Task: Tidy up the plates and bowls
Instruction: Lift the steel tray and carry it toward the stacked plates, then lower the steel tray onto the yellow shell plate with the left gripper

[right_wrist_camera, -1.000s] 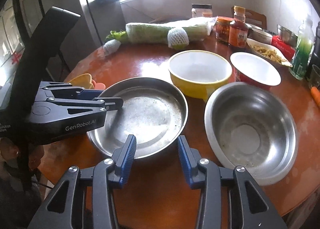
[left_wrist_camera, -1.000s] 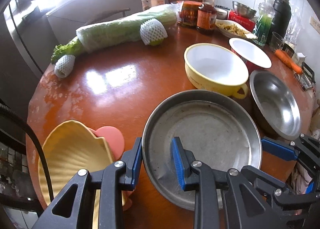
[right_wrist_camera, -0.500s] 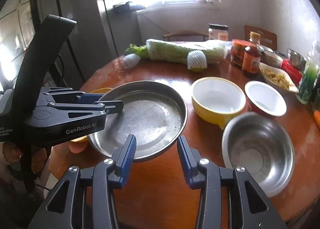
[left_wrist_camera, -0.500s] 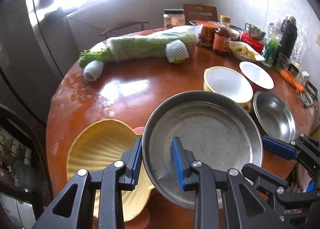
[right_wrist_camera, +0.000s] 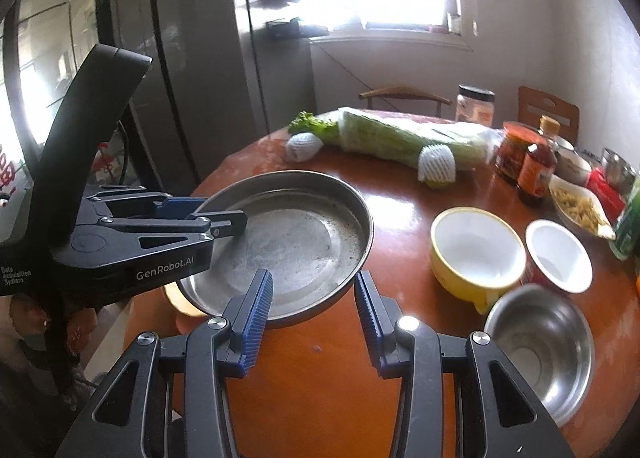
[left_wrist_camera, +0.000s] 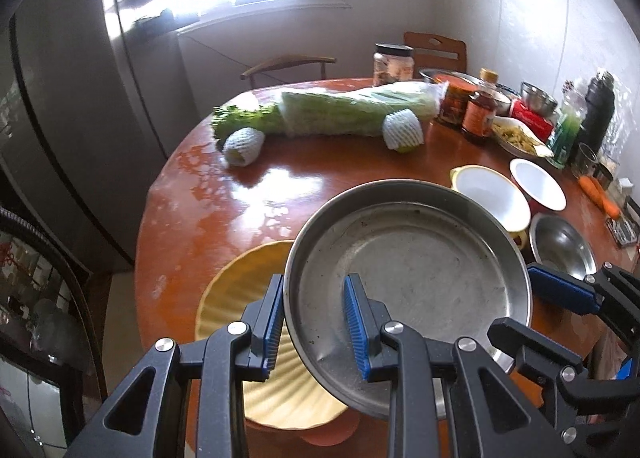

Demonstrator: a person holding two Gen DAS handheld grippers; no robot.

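The steel plate (left_wrist_camera: 404, 278) is held off the bench (left_wrist_camera: 224, 202) by the left gripper (left_wrist_camera: 314, 328), whose jaws are clamped on its near rim, one finger outside, one inside. The plate is tilted above the yellow scalloped plate (left_wrist_camera: 232, 298). The right gripper (right_wrist_camera: 312, 316) is seen just beside the plate's opposite edge, its jaws narrowly parted with nothing gripped. The yellow bowl (right_wrist_camera: 476, 254), white bowl (right_wrist_camera: 558, 256) and steel bowl (right_wrist_camera: 540, 350) are left on the bench.

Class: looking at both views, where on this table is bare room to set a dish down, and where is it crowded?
Free: the table between wrapped cabbage and steel pan. Crowded: by yellow bowl, white bowl, steel bowl and the jars beyond.
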